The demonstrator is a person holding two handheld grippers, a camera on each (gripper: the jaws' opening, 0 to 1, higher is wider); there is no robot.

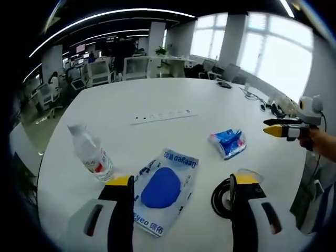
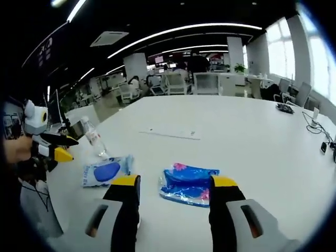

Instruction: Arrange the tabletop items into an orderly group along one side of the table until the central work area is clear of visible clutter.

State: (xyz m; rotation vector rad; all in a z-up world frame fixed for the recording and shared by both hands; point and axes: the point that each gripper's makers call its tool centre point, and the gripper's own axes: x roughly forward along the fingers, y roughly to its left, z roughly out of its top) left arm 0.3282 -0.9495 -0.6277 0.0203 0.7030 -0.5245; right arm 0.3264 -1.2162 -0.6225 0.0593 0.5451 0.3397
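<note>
1. In the left gripper view, the left gripper is seen with its jaws held apart and nothing clamped between them; the yellow-tipped jaws rise from 6 o'clock.
2. Between those jaws, and reaching past the tips toward 12 o'clock, a clear pouch with a blue pad is laid flat on the white table.
3. Just beside the jaw on the 3 o'clock side, a black coiled cable is seen, partly hidden behind that jaw, with a clear plastic piece just past it.
4. At 9 o'clock from the pouch, near the other jaw tip, a plastic water bottle is laid on its side.
5. Farther out, toward 2 o'clock, a blue printed packet is lying apart from both jaws.
6. At 3 o'clock, the right gripper is held above the table edge by a hand; whether its jaws are parted cannot be told here.
7. In the right gripper view, the right gripper is shown with its jaws spread wide and empty.
8. The blue printed packet is lying between the tips, reaching just beyond them at 12 o'clock.
9. The pouch is placed at 10 o'clock, with the bottle behind it.
10. Far off, office desks and chairs are seen.
</note>
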